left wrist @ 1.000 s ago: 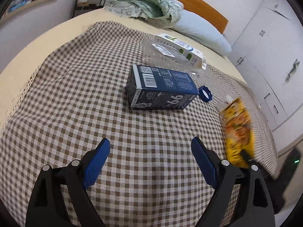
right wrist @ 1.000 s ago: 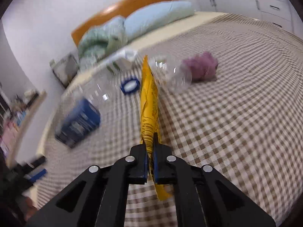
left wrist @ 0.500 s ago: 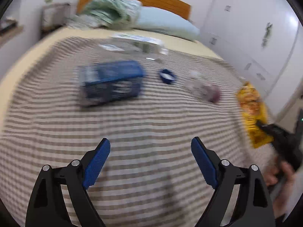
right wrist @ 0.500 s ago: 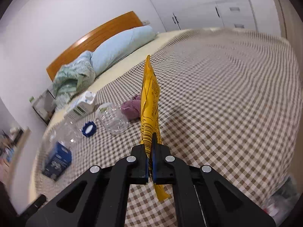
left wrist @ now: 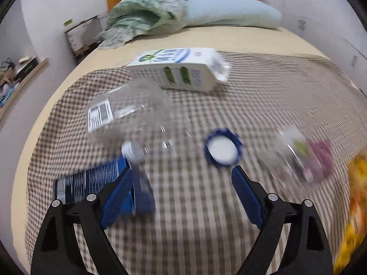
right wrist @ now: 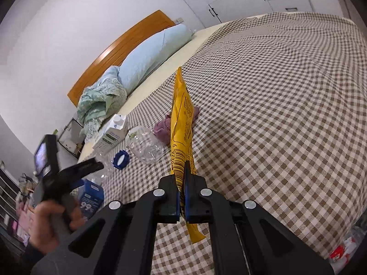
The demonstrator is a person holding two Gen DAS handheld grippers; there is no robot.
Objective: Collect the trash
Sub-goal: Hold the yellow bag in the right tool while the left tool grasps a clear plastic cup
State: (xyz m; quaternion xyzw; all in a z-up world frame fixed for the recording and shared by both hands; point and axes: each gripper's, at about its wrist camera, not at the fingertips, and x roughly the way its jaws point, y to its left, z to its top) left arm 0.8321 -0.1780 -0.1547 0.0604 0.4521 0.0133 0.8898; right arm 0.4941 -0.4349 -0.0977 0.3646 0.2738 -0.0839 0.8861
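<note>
Since the earlier frame our left tool [left wrist: 181, 183] has swung in closer over the bed, so the clear bottle [left wrist: 128, 116] and the blue cap [left wrist: 222, 149] now sit just ahead of its fingers, where before the dark blue carton [left wrist: 91, 188] lay out in front. That carton is now low on the left, partly behind the left finger. We hold the left tool wide open, with nothing between its blue pads [left wrist: 117, 190].

Our right tool [right wrist: 181, 197] is clamped tight on the yellow wrapper [right wrist: 182, 119] — the pads pinch it near its lower end, and it stands upright above the checked cover [right wrist: 275, 105], its tail hanging below the fingers.

On the cover lie the rest: a white carton [left wrist: 176, 71] on its side beyond the clear bottle, a second clear container [right wrist: 144, 145] just beside a purple crumpled wad [right wrist: 164, 128] — the left view blurs both. A pale blue pillow [right wrist: 151, 61] lies at the headboard.
</note>
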